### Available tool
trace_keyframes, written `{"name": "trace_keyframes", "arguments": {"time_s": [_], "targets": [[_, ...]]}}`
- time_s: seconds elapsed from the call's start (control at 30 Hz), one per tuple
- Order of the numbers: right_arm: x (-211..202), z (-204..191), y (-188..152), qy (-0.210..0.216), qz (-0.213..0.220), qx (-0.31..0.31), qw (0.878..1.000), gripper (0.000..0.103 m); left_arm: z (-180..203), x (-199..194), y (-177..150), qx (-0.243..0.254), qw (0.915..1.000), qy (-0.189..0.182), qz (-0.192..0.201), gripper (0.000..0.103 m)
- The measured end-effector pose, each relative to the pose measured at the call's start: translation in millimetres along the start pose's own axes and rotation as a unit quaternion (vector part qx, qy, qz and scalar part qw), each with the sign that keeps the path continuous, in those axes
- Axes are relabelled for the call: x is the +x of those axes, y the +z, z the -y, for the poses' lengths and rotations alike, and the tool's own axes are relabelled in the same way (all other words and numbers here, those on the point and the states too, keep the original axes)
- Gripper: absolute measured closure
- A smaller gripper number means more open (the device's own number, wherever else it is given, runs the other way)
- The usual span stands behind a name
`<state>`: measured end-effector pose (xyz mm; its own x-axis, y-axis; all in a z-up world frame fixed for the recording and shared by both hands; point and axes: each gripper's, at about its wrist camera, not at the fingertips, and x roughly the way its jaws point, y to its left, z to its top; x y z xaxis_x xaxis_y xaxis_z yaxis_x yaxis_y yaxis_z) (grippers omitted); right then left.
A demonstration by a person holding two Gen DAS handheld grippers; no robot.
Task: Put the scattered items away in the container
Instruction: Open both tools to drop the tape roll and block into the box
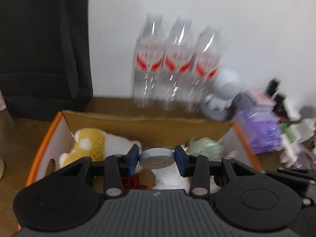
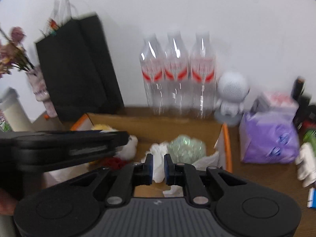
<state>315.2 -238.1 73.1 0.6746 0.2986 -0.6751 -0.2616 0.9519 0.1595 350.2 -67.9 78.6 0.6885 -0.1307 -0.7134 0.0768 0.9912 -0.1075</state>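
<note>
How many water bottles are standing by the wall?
3. The left bottle, middle bottle and right bottle stand in a row against the wall, behind the cardboard box. The blur may hide others.

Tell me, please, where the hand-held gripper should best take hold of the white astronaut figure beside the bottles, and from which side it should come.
Probably the narrow body of the astronaut figure, under its big round head, which would likely slip between the fingers. Come from the front: the bottles stand close beside it and the wall is behind.
</note>
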Motion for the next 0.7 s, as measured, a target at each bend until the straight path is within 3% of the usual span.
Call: {"name": "trace_keyframes", "arguments": {"time_s": [0.17, 0.27, 0.3, 0.33, 0.43, 0.47, 0.5, 0.57, 0.7], "targets": [[44, 17, 3, -0.007, -0.069, 0.018, 0.997, 0.092, -3, 43, 7, 0.004, 0.9981, 0.0, -0.062, 0.06], [55, 24, 2, -0.012, -0.097, 0.022, 0.995, 0.088, -3, 43, 9, 0.017, 0.9971, -0.015, -0.073, 0.035], [57, 26, 2, -0.015, -0.106, 0.022, 0.994, 0.088, -3, 39, 10, 0.024, 0.9969, -0.015, -0.073, 0.019], [58, 28, 2, -0.014, -0.118, 0.024, 0.993, 0.08, -1, 35, 11, 0.031, 0.9971, -0.008, -0.07, 0.015], [54, 31, 7, -0.003, -0.145, 0.033, 0.989, 0.072, 1, 15, 18, 0.051, 0.9969, 0.011, -0.059, 0.011], [49, 31, 9, -0.005, -0.15, 0.036, 0.988, 0.06, -1, 6, 22, 0.05, 0.9968, 0.015, -0.062, 0.008], [42, 31, 13, -0.009, -0.15, 0.042, 0.988, 0.054, -4, -5, 24, 0.051, 0.9962, 0.019, -0.068, 0.0], [25, 30, 21, -0.012, -0.152, 0.054, 0.987, 0.035, -7, -19, 29, 0.062, 0.994, 0.024, -0.087, 0.0], [0, 22, 29, -0.014, -0.204, 0.057, 0.977, 0.016, -22, -56, 27, 0.069, 0.9875, 0.041, -0.136, 0.0]]}}
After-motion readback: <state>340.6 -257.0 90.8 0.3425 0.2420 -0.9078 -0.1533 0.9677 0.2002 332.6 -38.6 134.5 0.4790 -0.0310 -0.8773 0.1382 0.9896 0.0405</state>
